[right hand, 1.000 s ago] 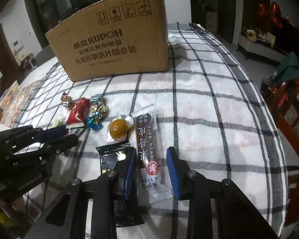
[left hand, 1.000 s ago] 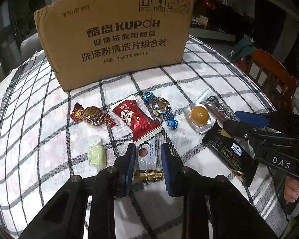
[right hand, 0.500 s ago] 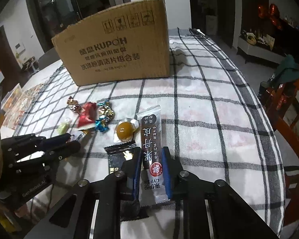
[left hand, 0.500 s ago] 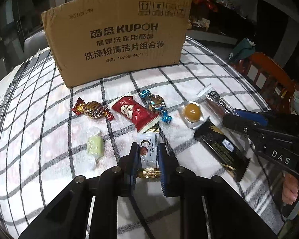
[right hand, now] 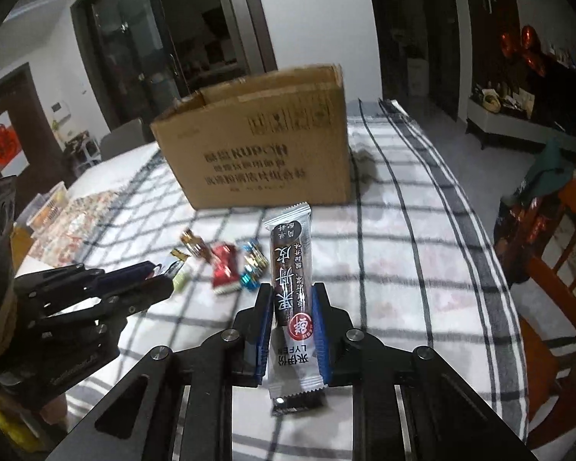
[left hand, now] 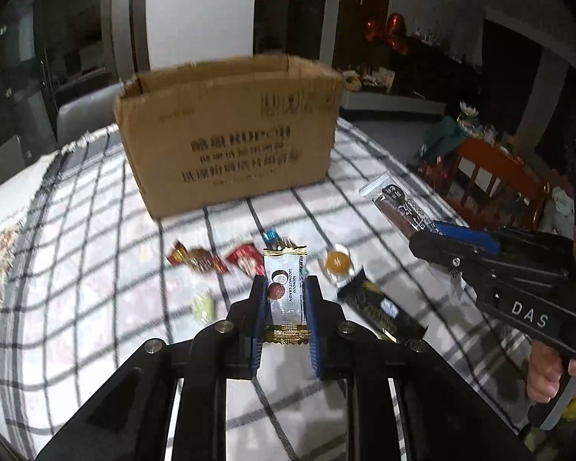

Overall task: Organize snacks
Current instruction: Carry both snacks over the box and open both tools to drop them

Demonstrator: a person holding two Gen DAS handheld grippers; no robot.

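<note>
Between the pads of my left tongs [left hand: 285,299] sits the coconut candy [left hand: 286,288], a small white wrapper with gold crimped ends, pinched across its width and held clear of the bench [left hand: 96,269]. My right tongs [right hand: 292,315] are pressed on the long fruit-leather bar [right hand: 291,280], gripped low on its length so most of it stands up past the pads.

I judge both to be very light. The candy should be firm inside a slick film, so a squeeze across the middle seems right. The bar looks soft and bendy; held near 1 end it may droop or swing, and the glossy wrap could slip.

The left view shows what remains on the checked cloth: a green sweet [left hand: 203,306], a red-gold sweet [left hand: 196,259], a red packet [left hand: 245,259], a blue-ended sweet [left hand: 274,239], a round orange sweet in clear wrap [left hand: 336,260] and a black packet [left hand: 380,309]. The last 2 are hidden behind the bar in the right view. The right view gives a clearer look at the cardboard box [right hand: 265,153] and its open top at the far side, though not what lies inside.
</note>
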